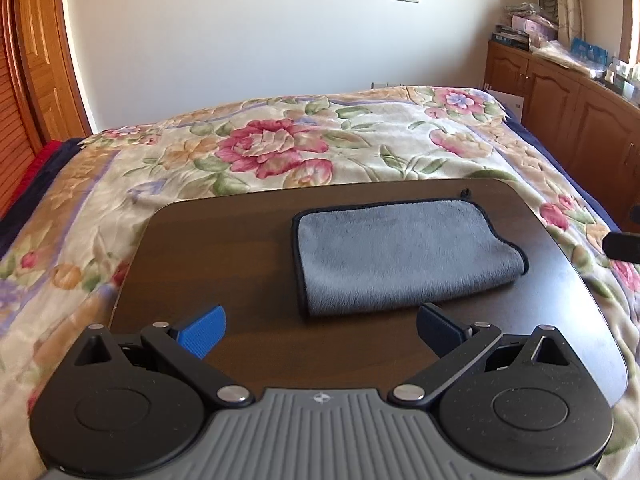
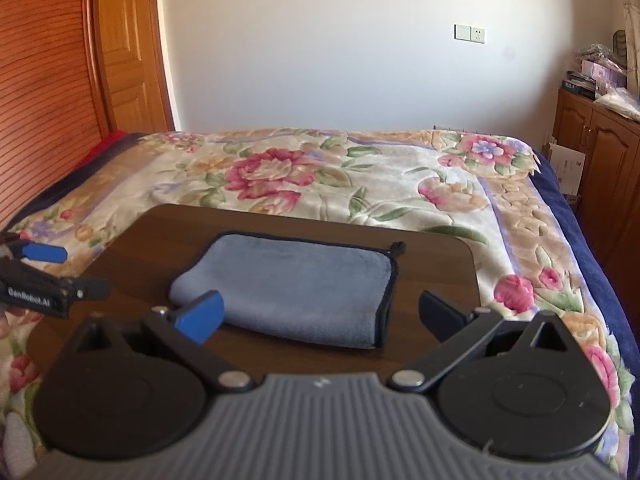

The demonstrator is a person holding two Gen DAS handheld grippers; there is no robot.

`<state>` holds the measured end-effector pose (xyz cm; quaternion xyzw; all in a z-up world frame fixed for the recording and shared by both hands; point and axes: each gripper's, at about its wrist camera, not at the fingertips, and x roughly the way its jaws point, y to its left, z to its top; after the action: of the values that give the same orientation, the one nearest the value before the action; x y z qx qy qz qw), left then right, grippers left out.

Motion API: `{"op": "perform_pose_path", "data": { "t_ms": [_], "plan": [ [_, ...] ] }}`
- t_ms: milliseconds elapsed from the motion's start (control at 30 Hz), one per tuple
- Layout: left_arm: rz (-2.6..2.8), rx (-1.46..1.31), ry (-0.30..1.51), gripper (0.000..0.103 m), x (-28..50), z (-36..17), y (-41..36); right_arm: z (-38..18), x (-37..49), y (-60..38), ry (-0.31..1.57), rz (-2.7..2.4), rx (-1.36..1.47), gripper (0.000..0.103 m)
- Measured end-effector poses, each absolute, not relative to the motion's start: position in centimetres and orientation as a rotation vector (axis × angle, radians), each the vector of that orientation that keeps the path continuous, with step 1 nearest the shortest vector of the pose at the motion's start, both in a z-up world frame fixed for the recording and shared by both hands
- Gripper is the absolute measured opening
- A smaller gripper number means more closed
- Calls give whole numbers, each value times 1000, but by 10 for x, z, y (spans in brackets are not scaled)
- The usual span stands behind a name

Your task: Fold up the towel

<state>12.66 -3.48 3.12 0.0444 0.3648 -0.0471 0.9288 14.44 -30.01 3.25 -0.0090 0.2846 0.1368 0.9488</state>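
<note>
A grey towel (image 1: 404, 254) with a dark hem lies folded on a dark wooden tray table (image 1: 224, 248); it also shows in the right wrist view (image 2: 296, 288). My left gripper (image 1: 320, 330) is open and empty, just short of the towel's near edge. My right gripper (image 2: 320, 318) is open and empty, its blue left finger (image 2: 202, 316) in front of the towel's near left corner. The left gripper shows at the left edge of the right wrist view (image 2: 48, 276); the right one barely shows at the right edge of the left wrist view (image 1: 624, 246).
The tray table (image 2: 440, 264) stands on a bed with a floral blanket (image 1: 280, 148). Wooden cabinets (image 1: 568, 108) with clutter on top stand to the right. A wooden wardrobe (image 2: 60, 80) stands to the left. A white wall is behind.
</note>
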Motion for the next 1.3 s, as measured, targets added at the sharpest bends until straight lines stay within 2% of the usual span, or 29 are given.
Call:
{"op": "perform_pose_path", "data": {
  "t_ms": [300,600,1300],
  "plan": [
    [-100,61,736,100,84,46,-24,47,105,-293,561,278,-23,103],
    [-77,17,735,100,46,40,-21,37,72,-286,565,269,6,103],
    [-50,49,752,100,14,17,-8,19,35,-282,540,252,13,103]
  ]
}}
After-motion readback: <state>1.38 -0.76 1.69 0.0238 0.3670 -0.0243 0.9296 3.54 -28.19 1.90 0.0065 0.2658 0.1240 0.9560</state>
